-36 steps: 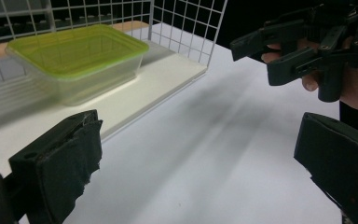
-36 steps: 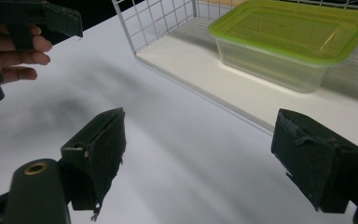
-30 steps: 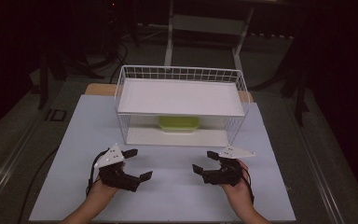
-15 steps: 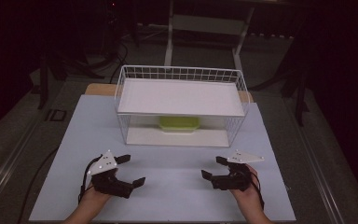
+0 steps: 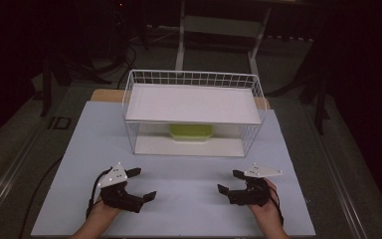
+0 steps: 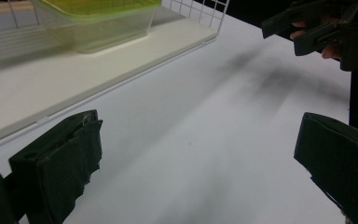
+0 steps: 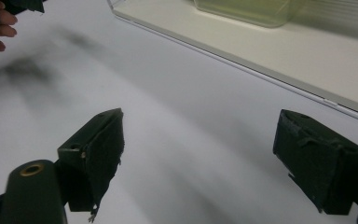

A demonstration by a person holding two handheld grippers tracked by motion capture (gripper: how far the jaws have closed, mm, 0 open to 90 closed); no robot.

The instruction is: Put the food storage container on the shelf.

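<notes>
A white wire rack [image 5: 129,102] stands at the middle back of the table, with a flat white shelf [image 5: 191,103] across its top. Under the shelf, a clear container with a green lid [image 5: 191,132] rests on the rack's white base tray [image 5: 154,146]. My left gripper [image 5: 144,183] hovers low near the front left, open and holding nothing. My right gripper [image 5: 227,181] mirrors it at the front right, also open with nothing between its fingers. In the left gripper view the container [image 6: 102,18] lies ahead at upper left; in the right gripper view the container [image 7: 247,9] sits at the top.
A pale mat [image 5: 189,164] covers the table between the grippers and the rack. Dark floor, cables and table legs [image 5: 181,35] lie beyond. The other gripper [image 6: 307,28] appears at the top right of the left gripper view.
Both grippers have drawn back toward the front edge and spread farther apart. Their jaws stayed open.
</notes>
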